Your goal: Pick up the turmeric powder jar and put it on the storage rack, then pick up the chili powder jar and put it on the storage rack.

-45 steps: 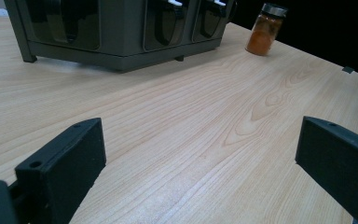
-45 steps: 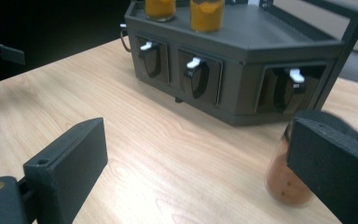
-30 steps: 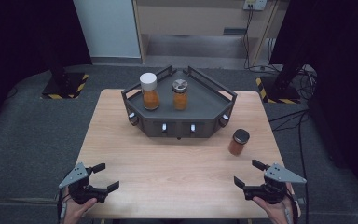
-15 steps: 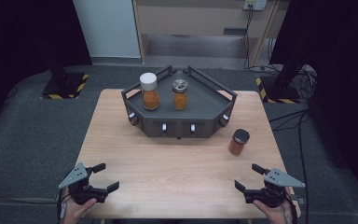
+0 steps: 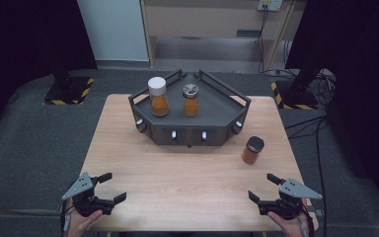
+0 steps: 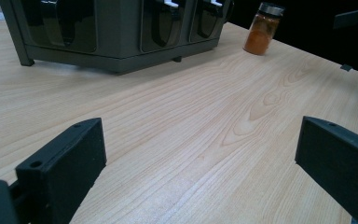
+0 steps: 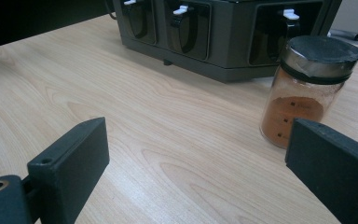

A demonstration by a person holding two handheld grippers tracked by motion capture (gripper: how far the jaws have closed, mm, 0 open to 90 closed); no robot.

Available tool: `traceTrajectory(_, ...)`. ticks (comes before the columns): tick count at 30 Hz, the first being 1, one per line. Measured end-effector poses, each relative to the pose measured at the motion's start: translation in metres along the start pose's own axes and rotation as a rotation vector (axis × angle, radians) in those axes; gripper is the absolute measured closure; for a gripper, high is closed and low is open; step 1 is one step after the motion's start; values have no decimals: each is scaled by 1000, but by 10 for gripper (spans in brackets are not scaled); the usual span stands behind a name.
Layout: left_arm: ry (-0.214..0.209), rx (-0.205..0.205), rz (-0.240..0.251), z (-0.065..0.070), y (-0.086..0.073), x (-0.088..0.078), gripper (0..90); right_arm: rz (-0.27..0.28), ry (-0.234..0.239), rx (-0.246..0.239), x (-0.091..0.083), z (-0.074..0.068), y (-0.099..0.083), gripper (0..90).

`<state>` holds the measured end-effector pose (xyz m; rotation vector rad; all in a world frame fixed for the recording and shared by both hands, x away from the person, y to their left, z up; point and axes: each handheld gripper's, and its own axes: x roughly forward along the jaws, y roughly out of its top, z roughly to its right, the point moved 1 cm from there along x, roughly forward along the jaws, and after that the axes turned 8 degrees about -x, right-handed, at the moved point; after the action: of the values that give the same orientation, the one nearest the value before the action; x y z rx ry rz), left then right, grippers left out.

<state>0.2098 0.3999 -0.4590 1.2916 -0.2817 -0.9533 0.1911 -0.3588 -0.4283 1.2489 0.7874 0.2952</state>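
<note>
Spice jar (image 5: pixel 252 150) with a dark lid and orange powder stands upright on the wooden table (image 5: pixel 187 182), right of centre in the high view, just beside the right front corner of the dark rack (image 5: pixel 190 129) but not touching it. In my right gripper view the same spice jar (image 7: pixel 310 88) sits at right of frame, ahead of the right-hand jaw and partly hidden by it low down; it is not between the pads. In my left gripper view the spice jar (image 6: pixel 262 28) is small at upper right, well apart.

My right gripper (image 5: pixel 267 191) is at lower right of the high view, held in a hand, jaws spread wide, holding nothing, only bare table between them. My left gripper (image 5: pixel 112 188) is at lower left, jaws also spread wide and empty, over the near table edge. The two are well apart.

The rack is centre-top of the high view, angular, with white knobs along its front faces. On its top tray stand two more jars of orange powder: a white-lid jar (image 5: pixel 158 96) at left and a grey-lid jar (image 5: pixel 190 100) just beside it on the right, both upright, not touching. The rack front fills the upper part of both gripper views. Dark floor around the table; cables trail at upper right.
</note>
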Motion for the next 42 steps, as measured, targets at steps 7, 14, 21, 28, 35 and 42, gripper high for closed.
traceTrajectory(7,-1,-1,-2,0,0,0,8,-4,1,-2,1,0,1,61)
traceTrajectory(14,-3,0,-2,0,0,0,8,-3,0,-1,0,0,0,62)
traceTrajectory(21,-6,-1,-3,-1,0,1,8,6,-13,5,-1,-1,-1,43)
traceTrajectory(28,-9,3,-3,0,1,1,8,6,-19,17,-2,-1,-1,36)
traceTrajectory(35,-8,-2,-2,-1,0,1,8,19,-28,30,-3,0,-2,28)
traceTrajectory(42,-12,3,-9,-1,1,2,9,24,-46,42,-5,0,-3,26)
